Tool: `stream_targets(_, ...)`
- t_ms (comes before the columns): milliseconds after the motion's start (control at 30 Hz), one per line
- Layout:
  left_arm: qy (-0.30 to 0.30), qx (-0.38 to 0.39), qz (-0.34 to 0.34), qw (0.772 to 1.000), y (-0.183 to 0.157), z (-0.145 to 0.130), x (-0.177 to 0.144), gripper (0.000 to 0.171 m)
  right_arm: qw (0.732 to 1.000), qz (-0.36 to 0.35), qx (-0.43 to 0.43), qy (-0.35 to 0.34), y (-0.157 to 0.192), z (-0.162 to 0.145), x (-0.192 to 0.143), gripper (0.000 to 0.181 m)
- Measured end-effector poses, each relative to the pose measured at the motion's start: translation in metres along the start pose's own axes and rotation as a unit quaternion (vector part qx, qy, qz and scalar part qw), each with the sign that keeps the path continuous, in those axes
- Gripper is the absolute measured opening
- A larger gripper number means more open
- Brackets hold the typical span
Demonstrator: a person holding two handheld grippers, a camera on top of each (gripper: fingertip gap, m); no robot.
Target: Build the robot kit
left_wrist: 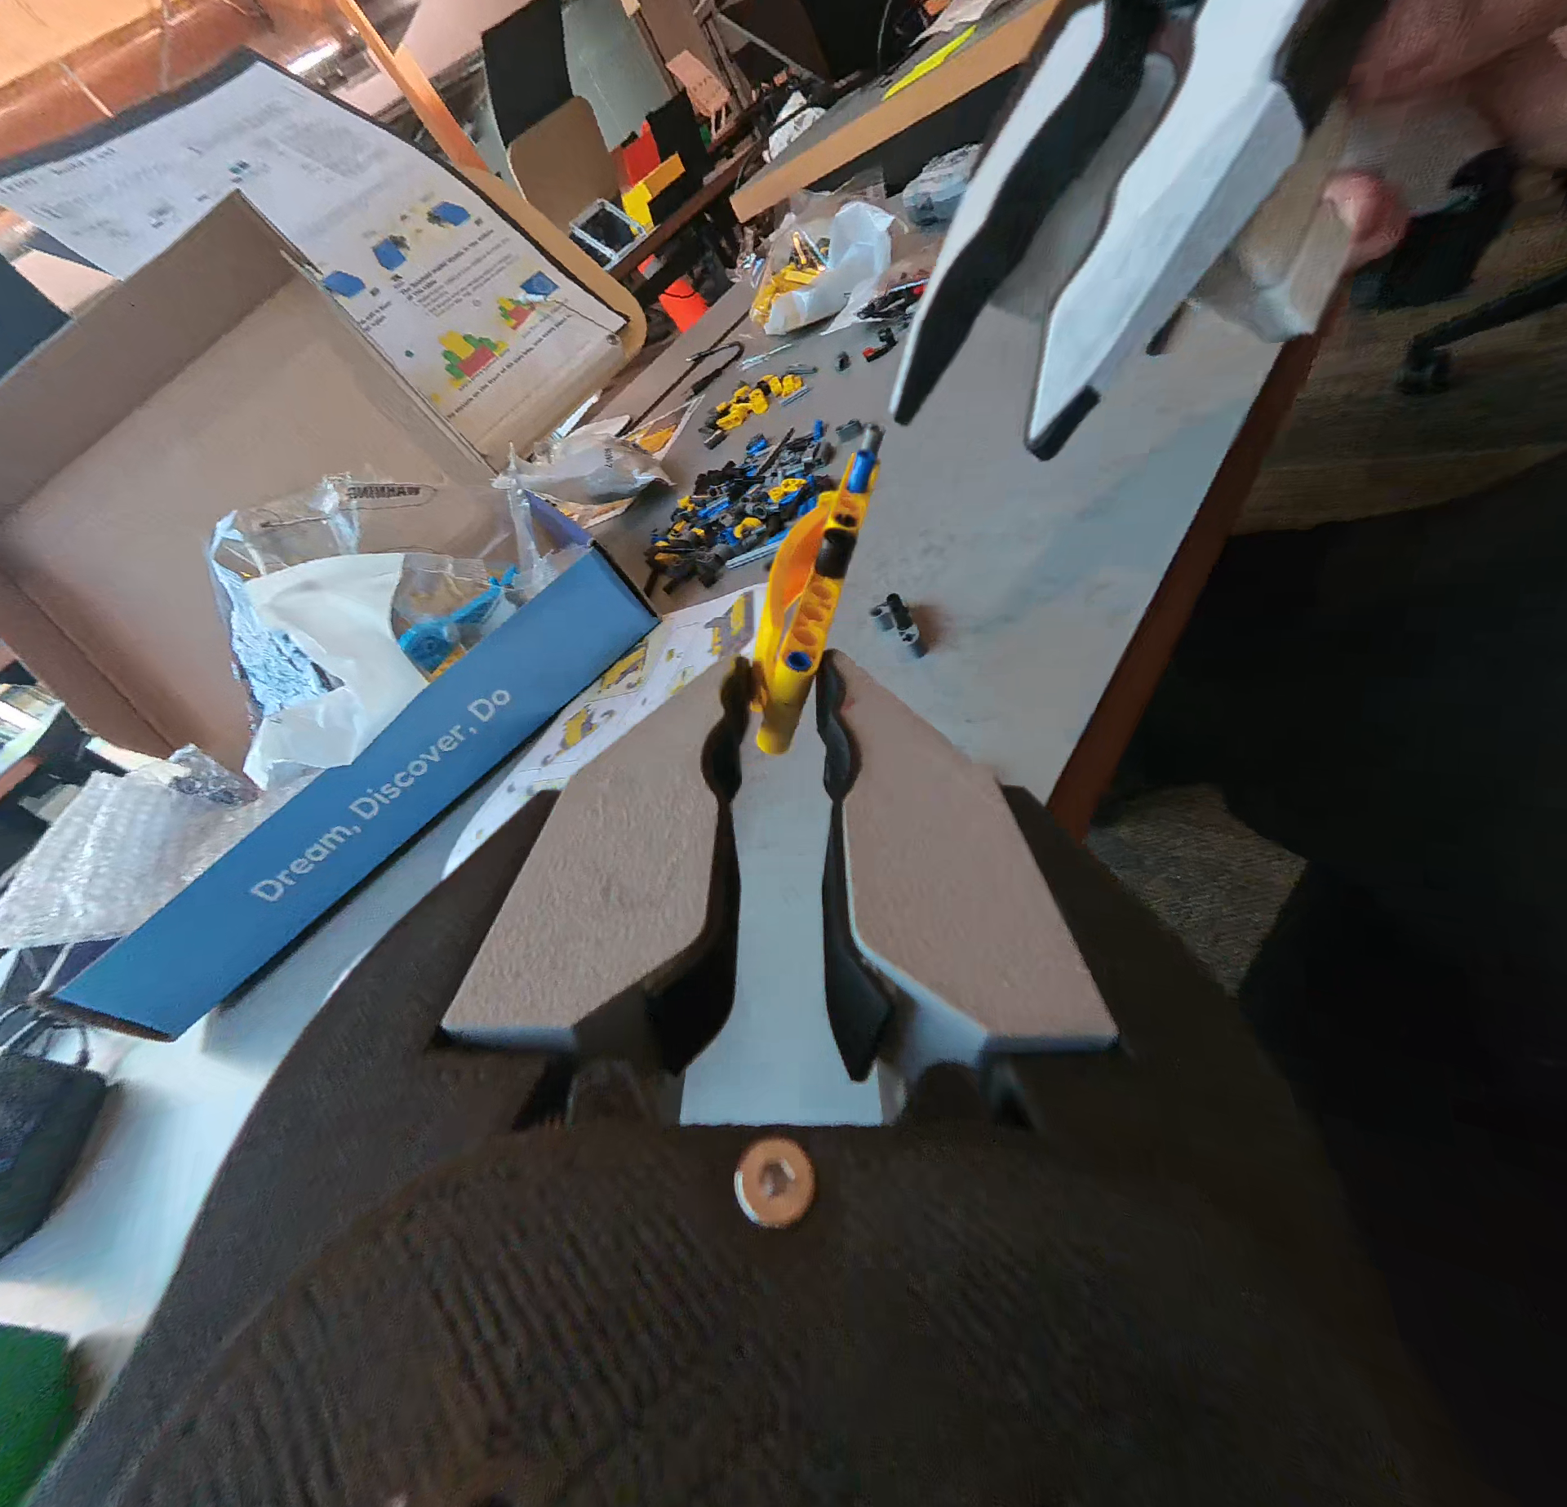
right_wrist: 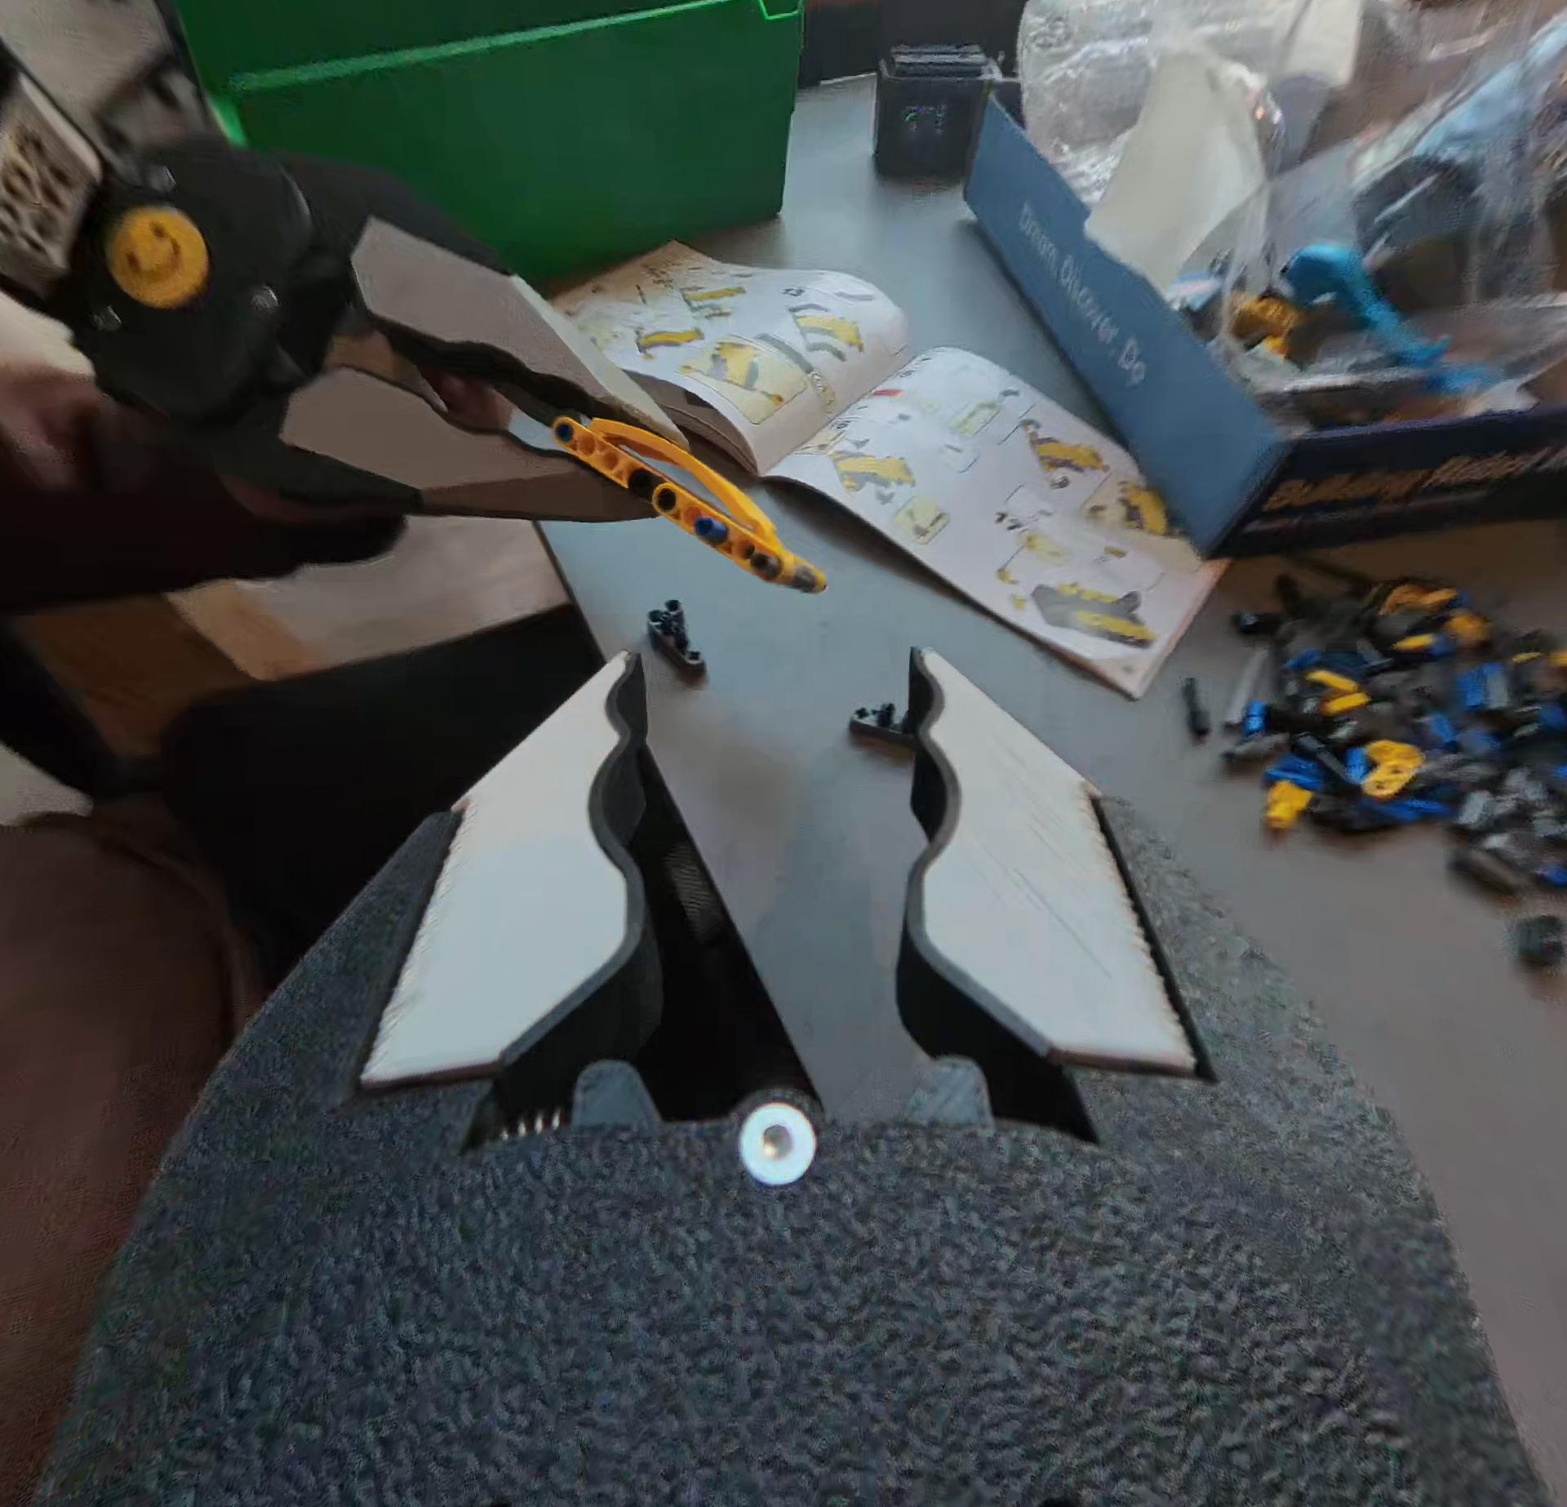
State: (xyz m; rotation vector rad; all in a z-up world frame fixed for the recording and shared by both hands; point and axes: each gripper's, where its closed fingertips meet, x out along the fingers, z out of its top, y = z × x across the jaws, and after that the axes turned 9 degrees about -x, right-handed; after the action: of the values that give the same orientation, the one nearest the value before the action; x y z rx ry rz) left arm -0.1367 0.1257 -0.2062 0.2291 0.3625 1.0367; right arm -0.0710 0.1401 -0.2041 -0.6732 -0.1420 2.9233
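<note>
The left gripper has its jaws pinched on one end of a yellow beam piece, a holed building-toy part with a curved strip along one side plus blue and black pins stuck in it. The rest of the beam sticks straight out past the fingertips, up in the air above the grey table.

The right gripper is holding nothing; its jaws are spread wide, hovering over the table with two small black parts close by: one just past its left fingertip, one touching or nearly touching the inner edge of its right finger.

Taking the open instruction booklet as the landmark: the beam hangs just off its near-left corner, the blue box full of plastic bags sits right behind it, and the loose pile of blue, yellow and black parts is off to its right.

Only the right wrist view shows the green bin behind the booklet and the beam side-on. Only the left wrist view shows the cardboard box and the printed sheet propped against it.
</note>
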Motion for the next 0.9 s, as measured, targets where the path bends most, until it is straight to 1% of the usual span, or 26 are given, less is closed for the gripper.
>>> stream_targets(33,-0.004,-0.008,-0.019,1.000,-0.005,0.001,0.000,0.013,0.998,-0.029,-0.051,0.014,0.000,0.000,0.000,0.065)
stream_targets(100,-0.026,-0.018,-0.064,0.997,-0.020,0.009,-0.003,0.012,0.988,-0.056,-0.136,0.046,0.007,-0.003,0.003,0.067)
stream_targets(167,-0.022,-0.027,-0.099,0.994,-0.032,0.009,-0.003,0.012,0.978,-0.058,-0.192,0.065,0.018,-0.007,0.008,0.062)
stream_targets(233,-0.019,-0.022,-0.129,0.991,-0.044,0.007,-0.003,0.012,0.970,-0.056,-0.223,0.078,0.026,-0.011,0.013,0.057)
stream_targets(267,-0.014,-0.015,-0.143,0.989,-0.050,0.004,-0.003,0.012,0.966,-0.056,-0.237,0.082,0.028,-0.012,0.014,0.047)
stream_targets(300,-0.010,-0.010,-0.153,0.988,-0.055,0.002,-0.002,0.012,0.963,-0.055,-0.251,0.085,0.030,-0.013,0.014,0.033)
stream_targets(333,-0.010,-0.009,-0.156,0.988,-0.057,0.002,-0.002,0.012,0.959,-0.052,-0.266,0.089,0.033,-0.014,0.014,0.026)
stream_targets(367,-0.012,-0.013,-0.157,0.987,-0.057,0.003,-0.002,0.012,0.955,-0.043,-0.278,0.090,0.037,-0.016,0.014,0.015)
stream_targets(400,-0.013,-0.017,-0.161,0.987,-0.057,0.003,-0.002,0.012,0.953,-0.044,-0.287,0.091,0.039,-0.016,0.014,0.015)
stream_targets(533,-0.025,-0.023,-0.164,0.986,-0.055,0.003,-0.004,0.012,0.953,-0.043,-0.287,0.087,0.040,-0.015,0.016,0.014)
stream_targets(633,-0.031,-0.043,-0.172,0.984,-0.055,0.004,-0.005,0.013,0.956,-0.030,-0.280,0.075,0.041,-0.014,0.016,0.014)
stream_targets(733,-0.047,-0.050,-0.177,0.982,-0.056,0.008,-0.007,0.013,0.964,-0.014,-0.257,0.062,0.044,-0.013,0.015,0.014)
stream_targets(900,-0.069,-0.048,-0.161,0.983,-0.053,0.013,-0.008,0.013,0.971,-0.011,-0.233,0.049,0.042,-0.009,0.016,0.014)
